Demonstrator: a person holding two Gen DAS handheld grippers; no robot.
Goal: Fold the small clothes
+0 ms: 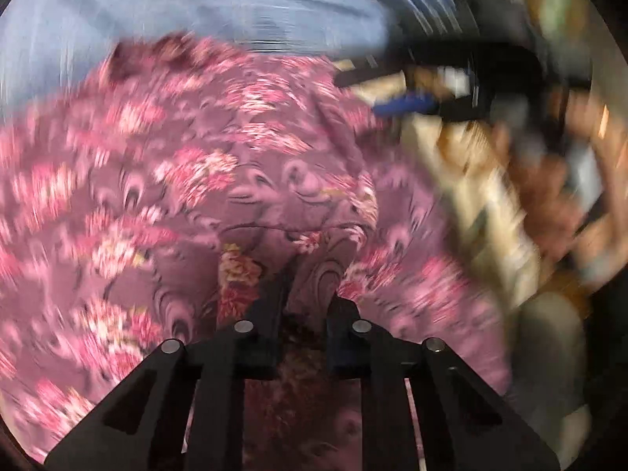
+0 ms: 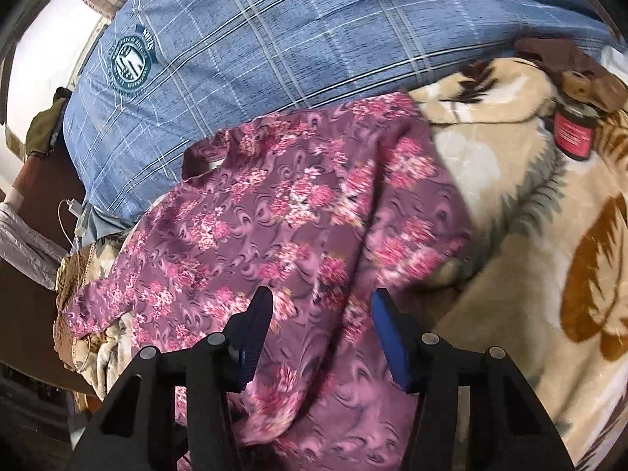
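A purple garment with pink flowers (image 2: 298, 204) lies spread and rumpled on a beige blanket, its neckline toward a blue pillow. The left wrist view is blurred; there the garment (image 1: 196, 180) fills the picture. My left gripper (image 1: 310, 294) sits low on it, jaws nearly together with a bunched fold of the fabric pinched between the fingertips. My right gripper (image 2: 322, 302) hangs over the garment's near part with its jaws apart, and the cloth lies under the gap without the blue pads pressing it. In the left wrist view the right gripper (image 1: 365, 92) shows at the garment's right edge.
A blue plaid pillow (image 2: 314, 31) lies behind the garment. The beige blanket with brown leaf prints (image 2: 510, 216) covers the bed to the right, with a red-labelled jar (image 2: 573, 133) and a brown item (image 2: 561, 59) on it. A white charger cable (image 2: 74, 212) hangs at the bed's left edge.
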